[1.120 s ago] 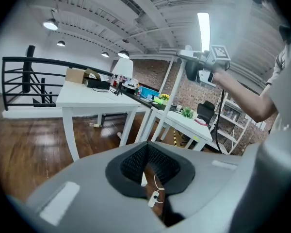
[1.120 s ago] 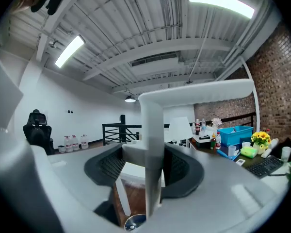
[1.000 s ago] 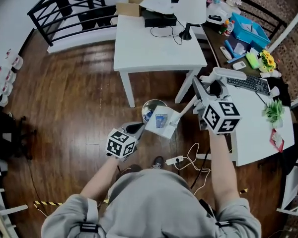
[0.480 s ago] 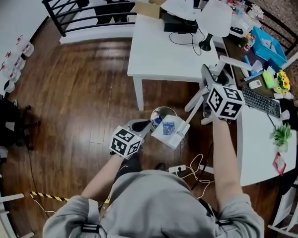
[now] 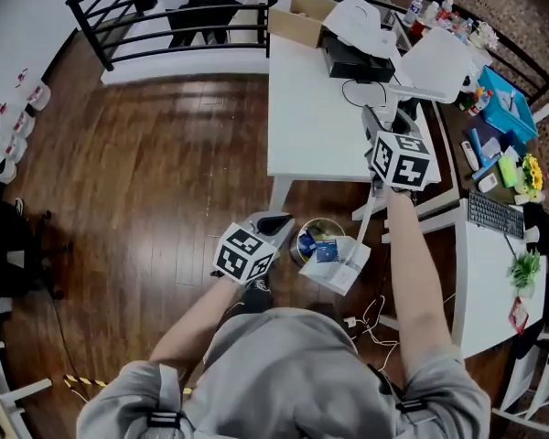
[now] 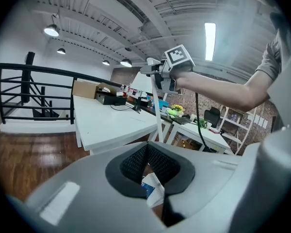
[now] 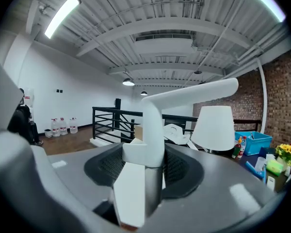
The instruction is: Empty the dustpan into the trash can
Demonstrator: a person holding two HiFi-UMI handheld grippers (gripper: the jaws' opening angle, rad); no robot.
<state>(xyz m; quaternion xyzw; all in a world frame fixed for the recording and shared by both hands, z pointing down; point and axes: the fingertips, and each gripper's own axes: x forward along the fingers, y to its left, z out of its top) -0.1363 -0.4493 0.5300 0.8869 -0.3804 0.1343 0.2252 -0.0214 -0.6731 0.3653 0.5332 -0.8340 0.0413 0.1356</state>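
Observation:
A small round metal trash can (image 5: 304,238) stands on the wooden floor by the white table's leg, with blue and white litter inside. The white dustpan (image 5: 346,268) hangs tilted at the can's near right rim, and a blue packet (image 5: 327,251) lies on it. Its long white handle (image 5: 370,219) rises to my right gripper (image 5: 382,140), which is shut on the handle (image 7: 153,130) just under its bent top. My left gripper (image 5: 276,219) is just left of the can, jaws together with nothing seen between them. Past its pads (image 6: 131,161) some white and blue litter (image 6: 153,188) shows.
A white table (image 5: 311,108) carries a cardboard box, a lamp and a black device. A desk with a keyboard (image 5: 494,213) stands at the right. Black railing (image 5: 165,7) closes the far side. Cables and a power strip (image 5: 371,314) lie on the floor by my feet.
The dustpan has shifted from over the can's mouth to its near right rim. My right gripper has moved up the picture to the table's edge. My left gripper has come level with the can.

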